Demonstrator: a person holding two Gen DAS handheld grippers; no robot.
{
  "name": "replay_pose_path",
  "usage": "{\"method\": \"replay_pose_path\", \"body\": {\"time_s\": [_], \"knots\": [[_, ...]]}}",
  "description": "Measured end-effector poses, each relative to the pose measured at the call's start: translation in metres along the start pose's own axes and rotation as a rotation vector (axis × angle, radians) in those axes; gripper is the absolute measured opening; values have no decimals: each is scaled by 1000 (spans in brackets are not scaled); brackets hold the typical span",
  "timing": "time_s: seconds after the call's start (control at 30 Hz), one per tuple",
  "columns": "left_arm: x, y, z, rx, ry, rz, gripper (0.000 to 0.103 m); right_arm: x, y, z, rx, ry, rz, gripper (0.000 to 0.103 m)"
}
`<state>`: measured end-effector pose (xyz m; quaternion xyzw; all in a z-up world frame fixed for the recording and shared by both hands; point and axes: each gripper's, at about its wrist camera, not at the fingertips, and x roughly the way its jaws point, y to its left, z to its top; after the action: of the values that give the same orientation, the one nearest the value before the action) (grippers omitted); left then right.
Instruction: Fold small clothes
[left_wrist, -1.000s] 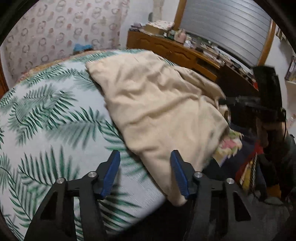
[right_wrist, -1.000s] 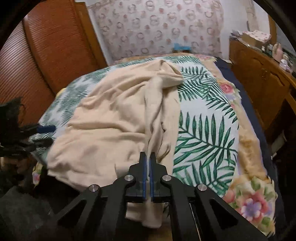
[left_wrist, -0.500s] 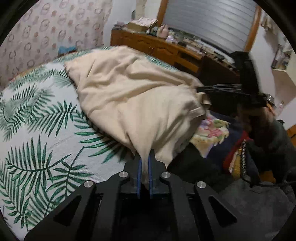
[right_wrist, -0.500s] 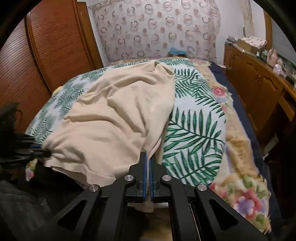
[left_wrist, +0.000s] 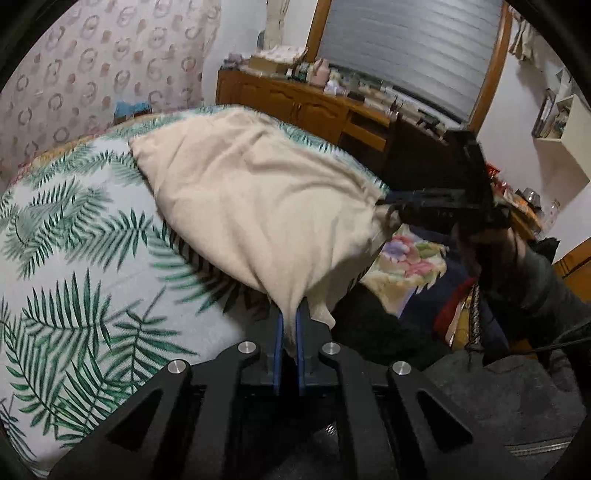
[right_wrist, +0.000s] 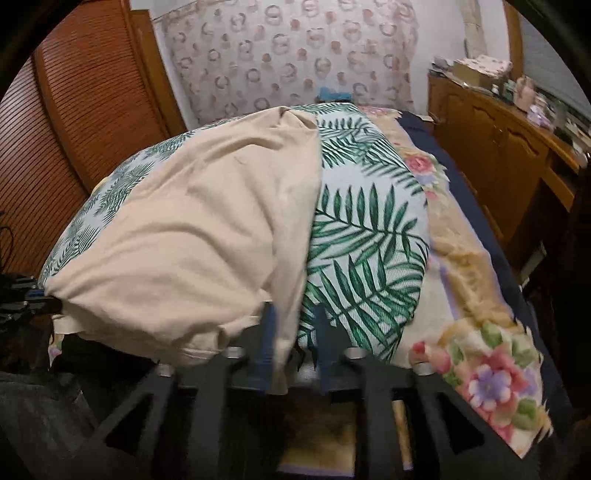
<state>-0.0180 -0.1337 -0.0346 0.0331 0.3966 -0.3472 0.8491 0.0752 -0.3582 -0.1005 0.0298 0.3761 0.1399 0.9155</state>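
A cream garment (left_wrist: 258, 206) lies spread on the palm-leaf bed sheet (left_wrist: 74, 258), its near edge pulled up and taut. My left gripper (left_wrist: 290, 343) is shut on one near corner of it, the cloth pinched between the blue pads. In the right wrist view the garment (right_wrist: 192, 240) drapes toward my right gripper (right_wrist: 295, 336), whose jaws are opening. A fold of cloth hangs between them against the left pad (right_wrist: 267, 332), no longer pinched. The left gripper (right_wrist: 40, 301) shows at the far left, on the other corner. The right gripper (left_wrist: 391, 205) sits at the cloth's right corner.
A wooden dresser (left_wrist: 295, 103) with clutter on top runs along the bed's right side (right_wrist: 498, 140). A slatted wooden door (right_wrist: 74, 110) stands to the left. A floral blanket (right_wrist: 480, 350) hangs over the bed's near right corner. A person's sleeve (left_wrist: 517, 266) holds the right gripper.
My left jaws closed on the garment's near corner and lifted it slightly. The right jaws, shut on the other corner before, have now parted. The cloth has pulled taut between the grippers.
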Motion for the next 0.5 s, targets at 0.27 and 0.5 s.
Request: {"method": "replay_pose_path", "body": {"time_s": [0.27,0.5], "knots": [[-17,6,42,-13,-88,-30,6,-14,9,4,-13,-64,27,56],[-14,12,94,1,-145,-33,6,-36,49,17,-103,-141,134,57]]}}
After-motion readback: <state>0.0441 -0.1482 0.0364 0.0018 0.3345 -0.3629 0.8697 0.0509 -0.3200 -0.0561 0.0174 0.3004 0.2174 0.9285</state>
